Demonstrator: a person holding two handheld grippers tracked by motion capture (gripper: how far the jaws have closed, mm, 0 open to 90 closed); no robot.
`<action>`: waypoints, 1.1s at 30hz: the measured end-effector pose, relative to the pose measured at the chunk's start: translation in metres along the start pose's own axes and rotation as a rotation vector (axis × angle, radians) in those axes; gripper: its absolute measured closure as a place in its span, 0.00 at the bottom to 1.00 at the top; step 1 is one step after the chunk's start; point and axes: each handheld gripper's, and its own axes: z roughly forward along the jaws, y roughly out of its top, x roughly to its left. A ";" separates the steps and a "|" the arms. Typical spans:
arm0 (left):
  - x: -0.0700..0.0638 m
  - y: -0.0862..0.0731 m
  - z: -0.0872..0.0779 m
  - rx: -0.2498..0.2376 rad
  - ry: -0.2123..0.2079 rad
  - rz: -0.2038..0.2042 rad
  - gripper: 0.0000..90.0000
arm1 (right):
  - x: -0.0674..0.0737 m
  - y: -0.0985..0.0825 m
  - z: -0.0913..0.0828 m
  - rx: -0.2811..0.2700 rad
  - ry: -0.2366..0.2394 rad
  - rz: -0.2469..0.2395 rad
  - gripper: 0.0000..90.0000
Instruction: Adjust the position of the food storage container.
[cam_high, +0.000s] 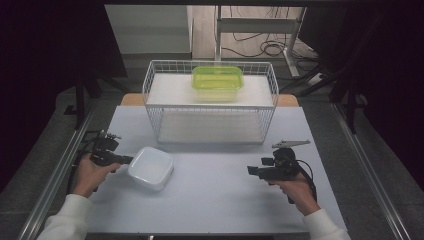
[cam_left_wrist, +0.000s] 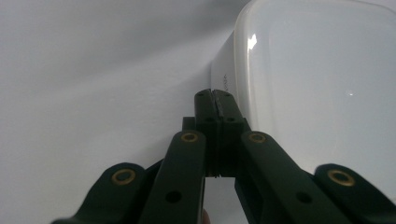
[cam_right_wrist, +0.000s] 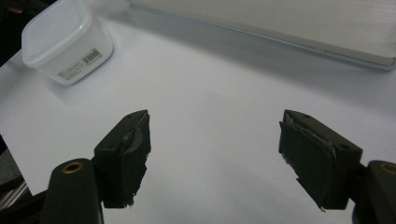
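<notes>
Both steps remain: my left gripper, pressed together, pinches the white lidded plastic box rim; my right gripper waits spread.

The left gripper is pinched shut right beside the white box. The right gripper, well away from it, is wide open.

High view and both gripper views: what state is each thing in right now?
white container: lid on, upright on the table, tilted slightly.
green container: lid on, upright on the wire rack's top shelf.
wire rack: upright, lower shelf bare.
left gripper: jaws shut at the white container's rim.
right gripper: jaws open, nothing between them.
</notes>
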 end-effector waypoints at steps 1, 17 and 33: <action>-0.002 -0.001 0.001 -0.013 -0.002 -0.016 1.00 | 0.000 0.000 0.000 0.000 0.001 0.000 0.28; -0.027 -0.010 0.006 -0.022 -0.044 -0.001 0.99 | 0.001 0.000 0.001 0.011 0.011 -0.004 0.28; -0.058 -0.013 0.021 0.003 -0.110 0.020 0.99 | 0.003 0.001 0.001 0.014 0.021 -0.009 0.28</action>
